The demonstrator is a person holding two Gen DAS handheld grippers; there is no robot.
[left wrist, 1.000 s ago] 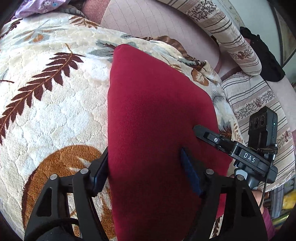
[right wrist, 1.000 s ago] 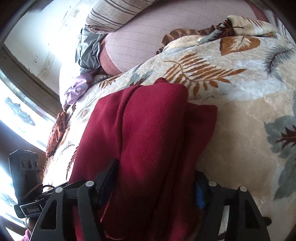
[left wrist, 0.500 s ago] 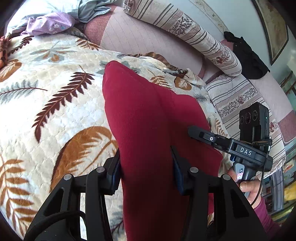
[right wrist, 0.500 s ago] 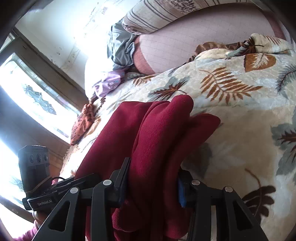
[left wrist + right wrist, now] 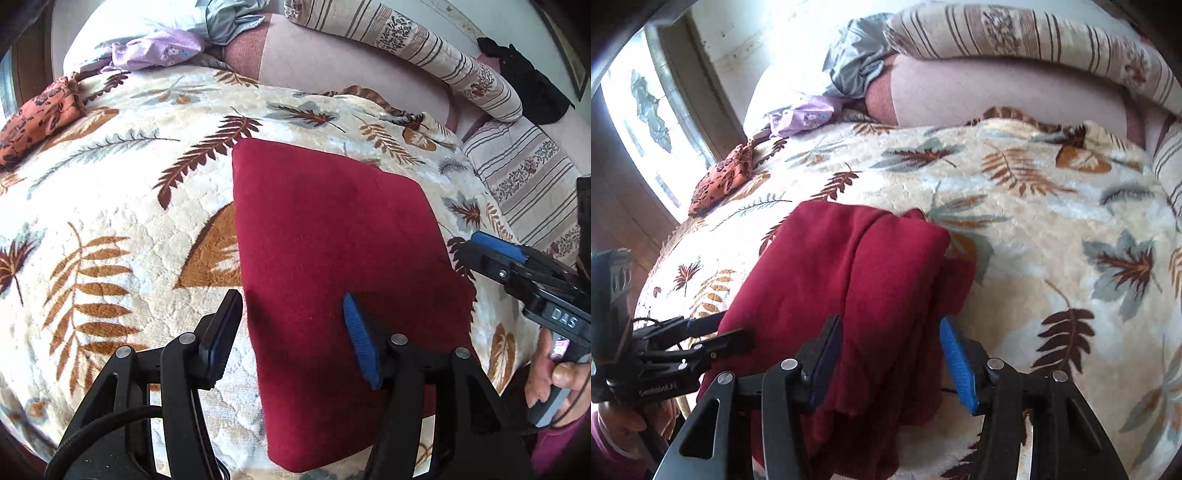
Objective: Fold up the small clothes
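Lying flat on a cream blanket [image 5: 110, 229] printed with brown and grey leaves, a folded dark red garment [image 5: 332, 258] fills the middle of the left wrist view. The left gripper [image 5: 291, 336] hangs over the garment's near left edge with its jaws spread wide and nothing between them; its left finger sits over the blanket, its right finger over the red cloth. At the right edge the right gripper [image 5: 480, 247] reaches toward the garment's right side. An orange patterned cloth [image 5: 37, 118], a lilac cloth [image 5: 159, 51] and a striped bolster [image 5: 424, 55] lie at the far side.

In the right wrist view the red garment [image 5: 849, 288] shows stacked layers along its right edge, resting on the blanket [image 5: 1052, 229]. The right gripper [image 5: 890, 358] is parted wide above those layers, gripping nothing. The left gripper [image 5: 713, 332] appears at the left, beside the garment's edge; how far it is open cannot be told from here.
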